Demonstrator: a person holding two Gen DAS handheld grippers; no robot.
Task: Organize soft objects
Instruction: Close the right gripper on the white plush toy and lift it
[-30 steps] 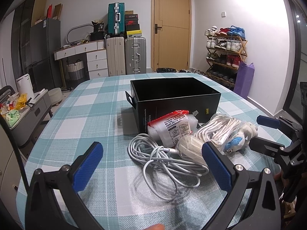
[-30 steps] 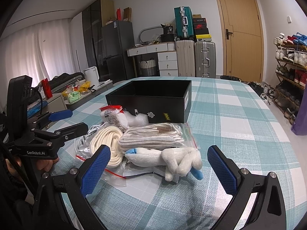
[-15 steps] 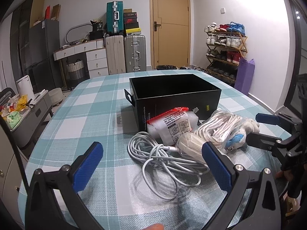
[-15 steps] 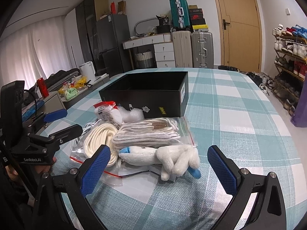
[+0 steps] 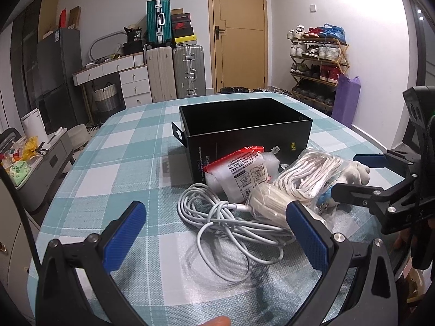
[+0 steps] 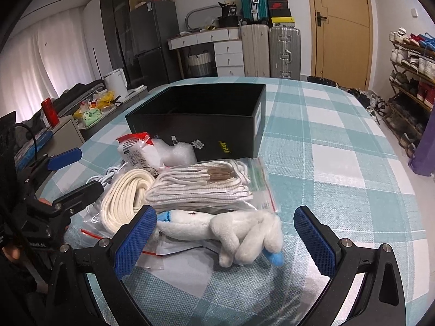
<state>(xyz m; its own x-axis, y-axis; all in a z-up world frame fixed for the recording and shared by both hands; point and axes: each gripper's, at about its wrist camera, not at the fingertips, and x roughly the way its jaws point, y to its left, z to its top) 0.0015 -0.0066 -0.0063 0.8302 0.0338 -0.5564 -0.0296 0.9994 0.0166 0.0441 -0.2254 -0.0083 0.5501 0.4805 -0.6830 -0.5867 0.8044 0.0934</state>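
1. Left gripper [image 5: 216, 240] has its blue-padded jaws spread wide with nothing in them, hovering over the near edge of the checked tablecloth [image 5: 114, 163].
2. Just ahead of it there's a loose tangle of white cable [image 5: 231, 225] lying flat on the cloth.
3. Next over, a red-topped plastic packet [image 5: 242, 174] leans right against the front wall of the black box [image 5: 244, 125], which is open-topped and looks empty inside.
4. Then a bagged coil of cream rope [image 6: 127, 198], touching a zip bag of striped white fabric [image 6: 201, 187].
5. In front of those, a white plush toy [image 6: 233, 231] with blue bits lies on its side.
6. Right gripper [image 6: 224, 240] is also wide apart and holding nothing, the plush sitting between its fingers but not touching them.
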